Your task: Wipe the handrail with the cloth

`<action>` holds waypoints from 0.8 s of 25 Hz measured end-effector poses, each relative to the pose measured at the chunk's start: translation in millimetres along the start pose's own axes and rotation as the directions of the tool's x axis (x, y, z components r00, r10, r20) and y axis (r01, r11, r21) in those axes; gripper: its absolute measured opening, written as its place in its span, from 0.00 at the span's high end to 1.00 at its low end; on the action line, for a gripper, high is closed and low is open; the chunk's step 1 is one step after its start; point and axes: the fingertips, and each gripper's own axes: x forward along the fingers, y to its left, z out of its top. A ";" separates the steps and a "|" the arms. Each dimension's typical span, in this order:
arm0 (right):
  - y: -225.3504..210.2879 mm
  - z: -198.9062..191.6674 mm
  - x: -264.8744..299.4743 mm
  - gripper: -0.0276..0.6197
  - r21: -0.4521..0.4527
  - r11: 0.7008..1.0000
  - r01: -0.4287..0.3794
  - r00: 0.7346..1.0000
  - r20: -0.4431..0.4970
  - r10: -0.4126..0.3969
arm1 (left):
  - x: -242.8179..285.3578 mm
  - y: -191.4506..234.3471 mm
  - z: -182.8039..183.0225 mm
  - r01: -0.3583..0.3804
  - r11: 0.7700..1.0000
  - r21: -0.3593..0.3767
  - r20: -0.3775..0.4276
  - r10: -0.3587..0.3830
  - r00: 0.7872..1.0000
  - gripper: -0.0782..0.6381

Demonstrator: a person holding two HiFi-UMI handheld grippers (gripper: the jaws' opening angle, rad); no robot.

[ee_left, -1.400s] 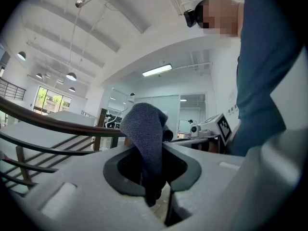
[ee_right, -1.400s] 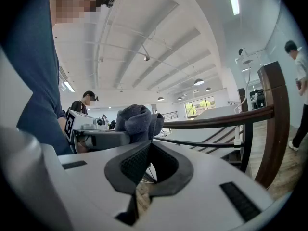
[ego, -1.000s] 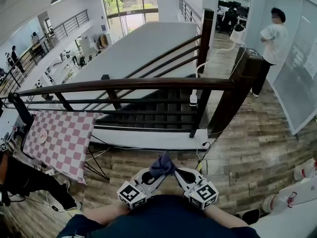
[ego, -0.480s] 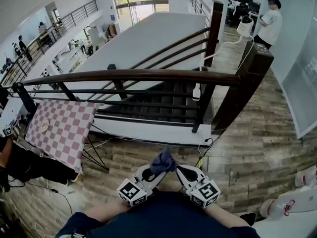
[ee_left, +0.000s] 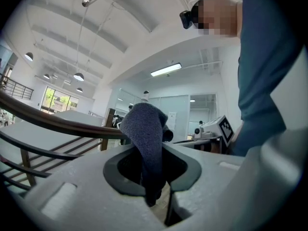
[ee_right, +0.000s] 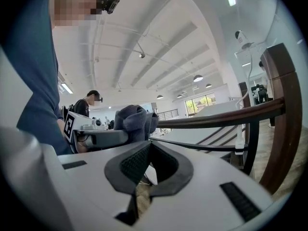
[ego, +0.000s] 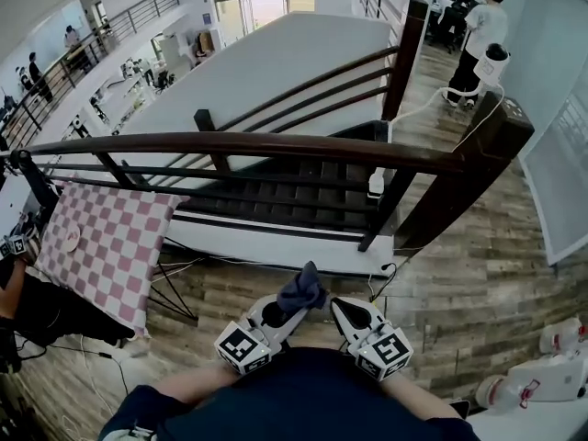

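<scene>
The dark wooden handrail [ego: 248, 145] runs across the head view, from the far left to a thick newel post [ego: 473, 168] at the right. Both grippers are low in that view, close to my body and well short of the rail. My left gripper [ego: 280, 310] is shut on a dark blue cloth [ego: 301, 289], which sticks up bunched from its jaws. In the left gripper view, the cloth [ee_left: 144, 138] hangs in front of the handrail [ee_left: 48, 121]. My right gripper [ego: 344, 309] is shut and empty, just right of the cloth [ee_right: 134, 121]; the handrail [ee_right: 221, 119] lies beyond it.
A pink checkered cloth [ego: 106, 246] hangs below the rail at the left. Stairs [ego: 294, 196] drop away behind the railing. A white cable [ego: 432, 99] runs to the newel post. A person [ego: 478, 21] stands at the far right. White bottles [ego: 542, 384] lie at the lower right.
The head view has shifted toward the railing, so the rail sits lower and larger. The far person has walked away. The left gripper still holds the cloth by my body.
</scene>
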 end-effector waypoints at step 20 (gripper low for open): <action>-85.5 64.4 207.8 0.94 0.012 0.993 0.116 0.993 -0.028 -0.115 | 44.3 263.9 69.2 0.008 0.999 -0.038 0.046 -0.006 0.999 0.80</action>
